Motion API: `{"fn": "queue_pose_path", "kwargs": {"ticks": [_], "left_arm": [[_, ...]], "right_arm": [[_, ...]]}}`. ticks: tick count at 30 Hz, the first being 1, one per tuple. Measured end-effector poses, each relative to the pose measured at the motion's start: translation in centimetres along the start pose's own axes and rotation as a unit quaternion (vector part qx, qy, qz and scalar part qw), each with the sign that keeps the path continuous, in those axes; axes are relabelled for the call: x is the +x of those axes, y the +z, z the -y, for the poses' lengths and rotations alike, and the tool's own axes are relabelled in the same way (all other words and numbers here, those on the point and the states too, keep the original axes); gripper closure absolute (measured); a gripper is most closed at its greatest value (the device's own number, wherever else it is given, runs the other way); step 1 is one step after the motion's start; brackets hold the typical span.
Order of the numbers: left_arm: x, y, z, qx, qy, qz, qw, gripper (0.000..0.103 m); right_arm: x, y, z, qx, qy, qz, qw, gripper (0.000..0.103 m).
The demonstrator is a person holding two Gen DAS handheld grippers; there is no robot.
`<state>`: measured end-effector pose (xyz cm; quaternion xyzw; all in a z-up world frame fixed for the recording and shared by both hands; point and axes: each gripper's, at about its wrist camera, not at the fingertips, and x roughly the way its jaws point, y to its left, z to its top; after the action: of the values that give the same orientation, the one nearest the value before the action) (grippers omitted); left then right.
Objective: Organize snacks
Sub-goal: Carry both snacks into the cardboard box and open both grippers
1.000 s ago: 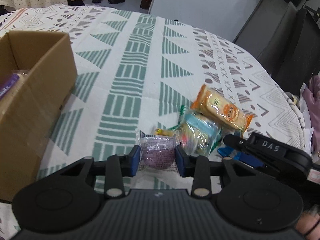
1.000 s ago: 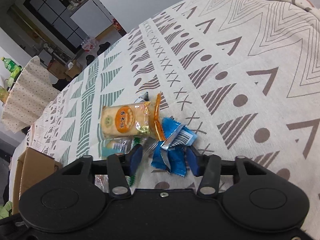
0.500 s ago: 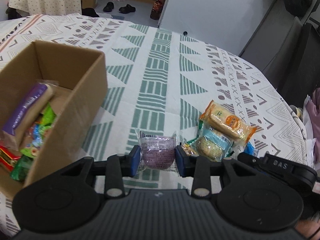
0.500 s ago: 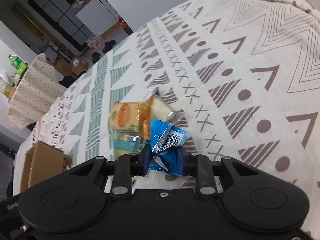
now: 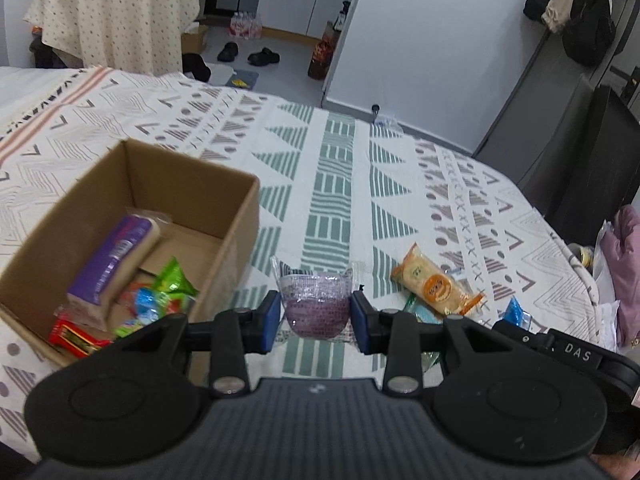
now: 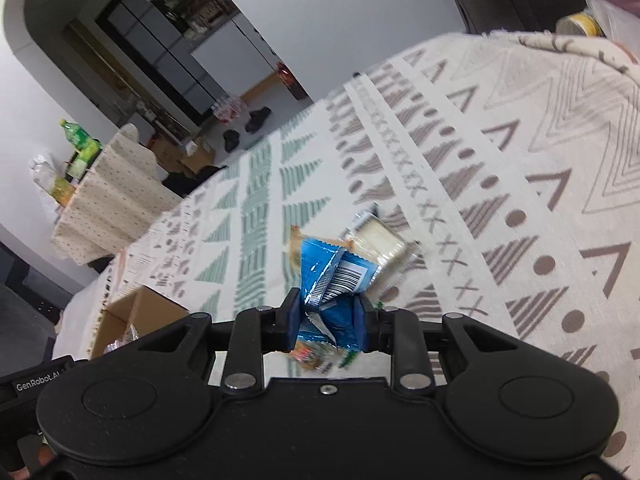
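Left wrist: left tool [image 5: 316, 316] clamps purple snack [image 5: 316, 308]; right tool [image 6: 328, 318] clamps blue packet [image 6: 336, 280].

Left of the left tongs [image 5: 316, 322], the open cardboard box [image 5: 192, 168] stands close, its near right wall just beside the left finger. Snacks [image 5: 120, 280] fill the box's near left part; its far right floor lies bare. Ahead of these tongs the patterned cloth [image 5: 332, 184] runs free to the far edge. To their right an orange packet [image 5: 436, 286] lies on the cloth, and the right tongs [image 6: 326, 320] crowd in close at that side.
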<state>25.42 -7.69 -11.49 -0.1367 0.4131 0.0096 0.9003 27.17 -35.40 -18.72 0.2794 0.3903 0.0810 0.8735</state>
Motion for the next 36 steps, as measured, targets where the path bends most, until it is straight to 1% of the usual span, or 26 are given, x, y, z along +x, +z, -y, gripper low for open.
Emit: {"fn": "queue_pose_path", "kwargs": {"ticks": [12,20,28,36], "left_arm": [[-4.5,1.8,-3.1,-0.020,0.013,0.039,0.9989,0.067],[-6.8,3.4,-5.7,-0.033,0.023,0.061,0.9973,0.067],[-7.8,4.8,-8.3,-0.045,0.031,0.070,0.9961,0.067],[-6.9,6.0,-10.5,-0.055,0.029,0.065,0.9959,0.067]], "right_arm": [[-1.2,-0.1,-4.1,-0.032,0.039,0.015,0.999,0.077],[-1.5,-0.7,-8.0,-0.061,0.066,0.021,0.996,0.077],[-1.4,-0.3,-11.2,-0.077,0.088,0.024,0.993,0.077],[-0.3,-0.9,-15.3,-0.110,0.112,0.020,0.987,0.077]]}}
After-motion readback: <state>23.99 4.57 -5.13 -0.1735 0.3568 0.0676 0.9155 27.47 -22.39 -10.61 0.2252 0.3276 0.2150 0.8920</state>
